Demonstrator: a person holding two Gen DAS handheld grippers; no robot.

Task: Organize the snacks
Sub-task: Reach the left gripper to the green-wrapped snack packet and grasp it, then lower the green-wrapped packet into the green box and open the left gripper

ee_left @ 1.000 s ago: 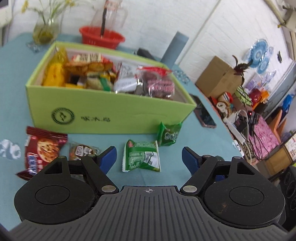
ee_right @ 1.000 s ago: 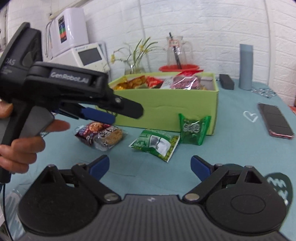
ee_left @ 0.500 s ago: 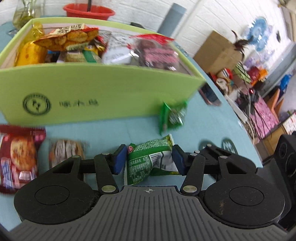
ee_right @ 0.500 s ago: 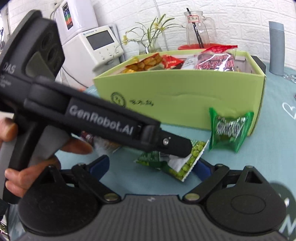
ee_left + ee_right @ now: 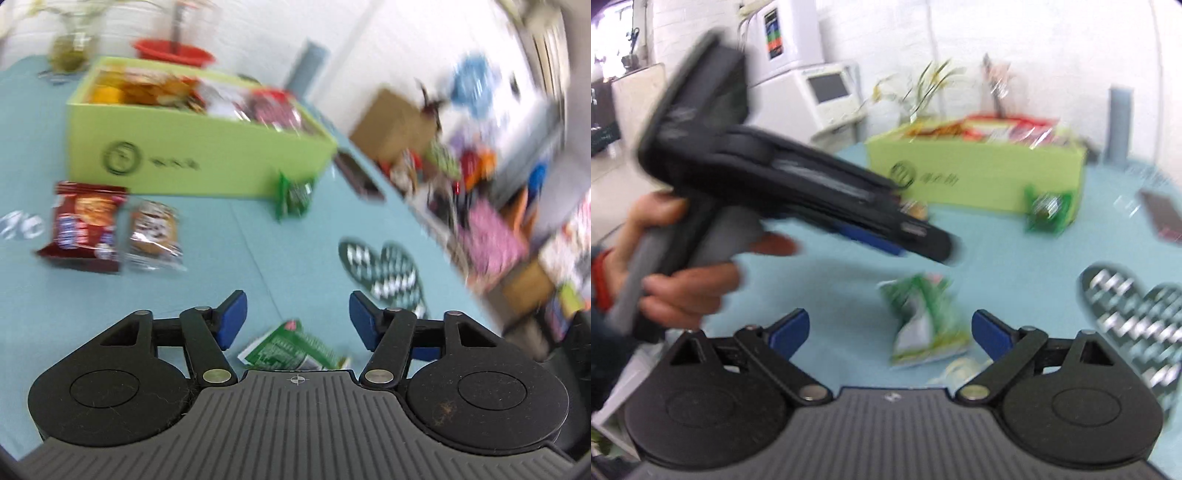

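Left claw (image 5: 294, 318) opening; green packet (image 5: 291, 349) beneath, loose.

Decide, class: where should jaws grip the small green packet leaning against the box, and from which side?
Grip the small green packet across its narrow middle, coming from the open table in front. It stands upright against the green box, so the box blocks the rear while both side edges stay free.

Lime-green cardboard snack box (image 5: 192, 162) showing a dark round logo, teal tablecloth (image 5: 229, 258) wearing checked hearts, green-and-white foil packet (image 5: 923, 321) gleaming
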